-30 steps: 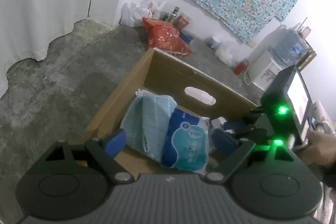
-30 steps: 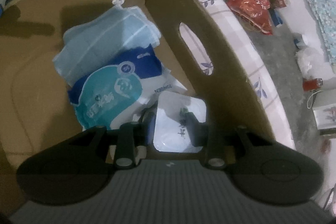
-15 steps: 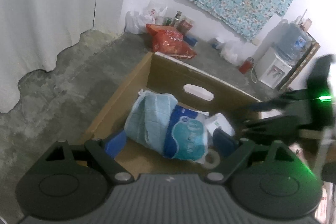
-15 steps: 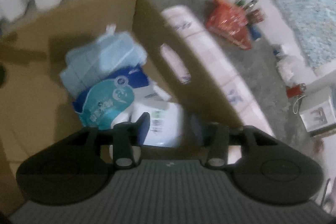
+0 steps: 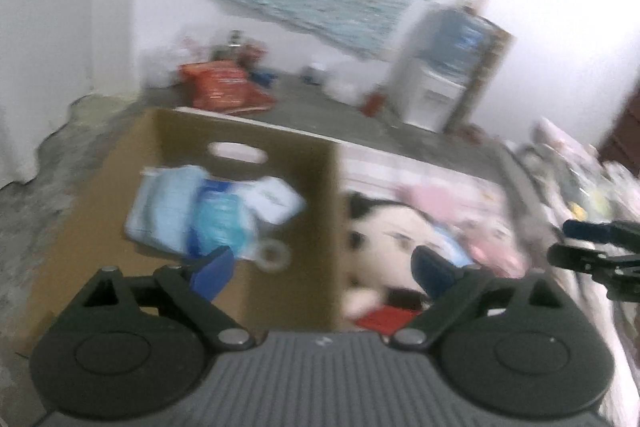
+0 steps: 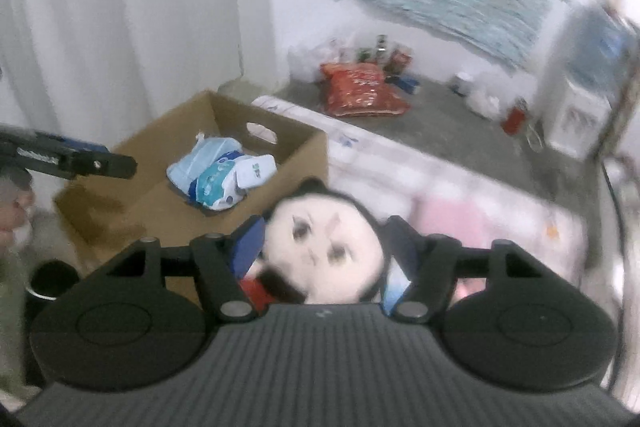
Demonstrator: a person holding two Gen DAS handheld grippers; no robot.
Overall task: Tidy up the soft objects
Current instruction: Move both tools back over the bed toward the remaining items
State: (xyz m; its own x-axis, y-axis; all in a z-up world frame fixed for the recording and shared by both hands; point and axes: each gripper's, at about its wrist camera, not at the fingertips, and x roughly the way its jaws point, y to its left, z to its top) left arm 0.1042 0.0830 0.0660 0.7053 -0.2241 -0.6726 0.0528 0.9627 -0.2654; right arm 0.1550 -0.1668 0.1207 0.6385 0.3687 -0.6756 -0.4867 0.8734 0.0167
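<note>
Left wrist view, blurred: a pale patterned mattress (image 5: 420, 173) lies on the grey floor, with a cardboard box (image 5: 312, 227) touching its left edge. On the mattress, just beside the box wall, lies a black-and-white plush toy (image 5: 384, 227). Inside the box a light blue cloth bundle (image 5: 164, 203), a blue tissue pack (image 5: 218, 223) and a white tissue pack (image 5: 274, 197) lie pressed together in a row, with a roll of tape (image 5: 272, 251) just beside them. The left gripper (image 5: 320, 263) has its jaws spread wide and empty, straddling the box wall. From the right wrist, the right gripper (image 6: 324, 243) shows jaws that have just been opening, nothing pinched; the toy lies below the gap, pads apart from it
</note>
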